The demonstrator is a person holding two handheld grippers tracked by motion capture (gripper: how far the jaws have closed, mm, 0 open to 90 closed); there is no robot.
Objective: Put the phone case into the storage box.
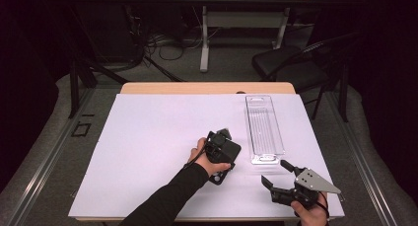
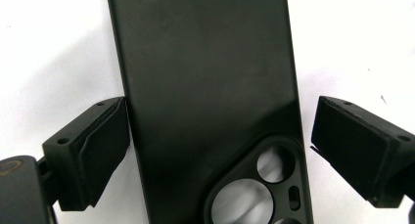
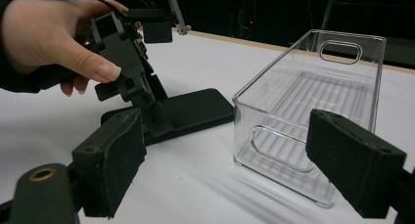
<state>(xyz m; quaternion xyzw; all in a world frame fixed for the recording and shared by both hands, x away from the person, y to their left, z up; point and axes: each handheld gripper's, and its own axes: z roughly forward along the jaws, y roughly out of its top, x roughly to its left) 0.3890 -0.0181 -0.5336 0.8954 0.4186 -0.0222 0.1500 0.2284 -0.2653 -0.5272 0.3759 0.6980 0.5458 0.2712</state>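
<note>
The left gripper (image 2: 215, 150) is hanging over a black phone case (image 2: 205, 87) that is lying flat on the white tabletop (image 1: 148, 137), camera cut-outs facing up. Its jaws are standing wide, one on each long side of the case; the left-hand pad sits close against one edge, while the other pad is standing clear of the opposite edge with a strip of tabletop showing between. The case is running lengthwise away from the jaws, so the narrow dimension is what lies between them, which suits a grip across the width.

The right gripper (image 1: 276, 179) is resting low near the front edge of the tabletop, jaws wide apart and holding nothing. Ahead of these jaws, the clear plastic bin (image 3: 313, 111) is standing empty, its short handled end facing them. In the right gripper view, the phone case (image 3: 195, 109) lies just to the left of the bin's near corner, with a small gap between them.

Judged from this layout, the left jaws are probably preparing to close on the case. The space above the bin is open and unobstructed. The bin's near wall is the edge to clear on any transfer.
</note>
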